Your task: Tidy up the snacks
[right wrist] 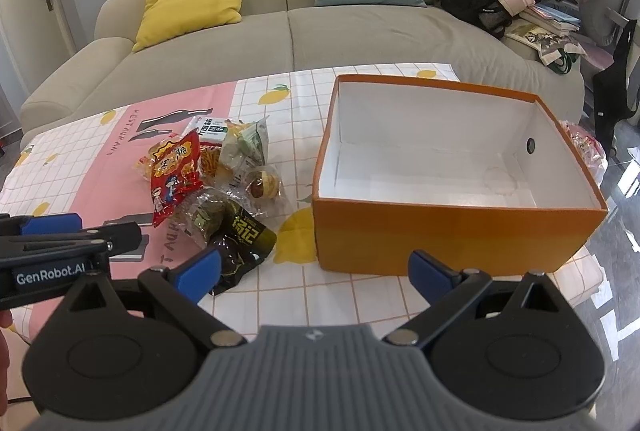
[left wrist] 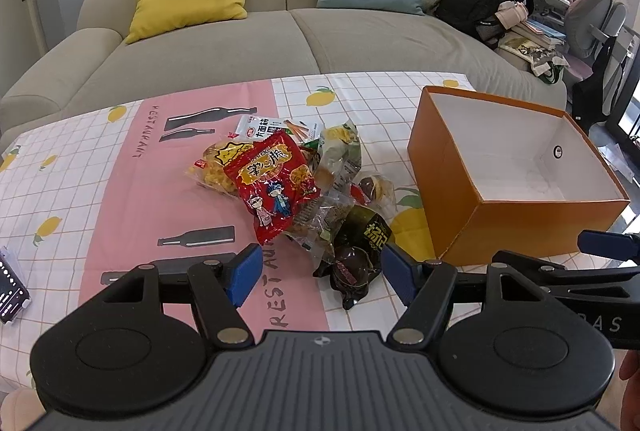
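Note:
A pile of snack packets lies on the tablecloth: a red packet (left wrist: pixel 274 183) on top, a yellow one (left wrist: pixel 216 167) behind it, a white packet (left wrist: pixel 260 125) at the back, clear wrapped pieces, and a dark packet (left wrist: pixel 356 255) nearest me. The pile also shows in the right wrist view (right wrist: pixel 176 175). An open orange box (left wrist: pixel 516 215), white inside and empty, stands right of the pile (right wrist: pixel 452 235). My left gripper (left wrist: pixel 320 277) is open, low, its fingers either side of the dark packet. My right gripper (right wrist: pixel 314 273) is open in front of the box's near wall.
The table wears a pink and white checked cloth (left wrist: pixel 120 191) with lemon prints. A grey sofa (left wrist: pixel 240 47) with yellow and blue cushions stands behind. A dark device (left wrist: pixel 10 289) lies at the table's left edge. A black backpack and clutter sit far right.

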Action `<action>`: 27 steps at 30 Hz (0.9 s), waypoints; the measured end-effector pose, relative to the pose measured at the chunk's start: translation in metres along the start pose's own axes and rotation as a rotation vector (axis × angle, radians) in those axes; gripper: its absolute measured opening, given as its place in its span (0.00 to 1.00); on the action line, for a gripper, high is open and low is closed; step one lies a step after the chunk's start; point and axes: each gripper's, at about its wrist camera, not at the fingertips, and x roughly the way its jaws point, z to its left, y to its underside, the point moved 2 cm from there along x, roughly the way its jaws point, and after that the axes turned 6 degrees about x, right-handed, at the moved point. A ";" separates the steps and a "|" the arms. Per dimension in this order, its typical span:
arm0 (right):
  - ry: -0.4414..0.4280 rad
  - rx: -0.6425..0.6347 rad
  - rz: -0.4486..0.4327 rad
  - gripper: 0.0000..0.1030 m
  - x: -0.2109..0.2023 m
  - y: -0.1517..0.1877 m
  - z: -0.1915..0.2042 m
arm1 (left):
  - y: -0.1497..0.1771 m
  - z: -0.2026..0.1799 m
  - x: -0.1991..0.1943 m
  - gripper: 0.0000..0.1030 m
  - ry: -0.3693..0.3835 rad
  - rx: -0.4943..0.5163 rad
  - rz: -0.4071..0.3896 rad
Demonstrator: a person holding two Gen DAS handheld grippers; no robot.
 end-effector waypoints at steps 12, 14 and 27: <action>0.007 -0.001 0.006 0.95 0.001 0.000 -0.001 | 0.001 -0.004 0.001 0.78 0.007 -0.005 0.009; 0.009 0.001 0.008 0.95 0.001 0.000 -0.001 | 0.001 -0.004 0.001 0.78 0.008 -0.004 0.012; 0.014 0.011 0.019 0.95 0.003 0.001 -0.003 | 0.000 0.000 0.002 0.78 0.020 -0.006 0.024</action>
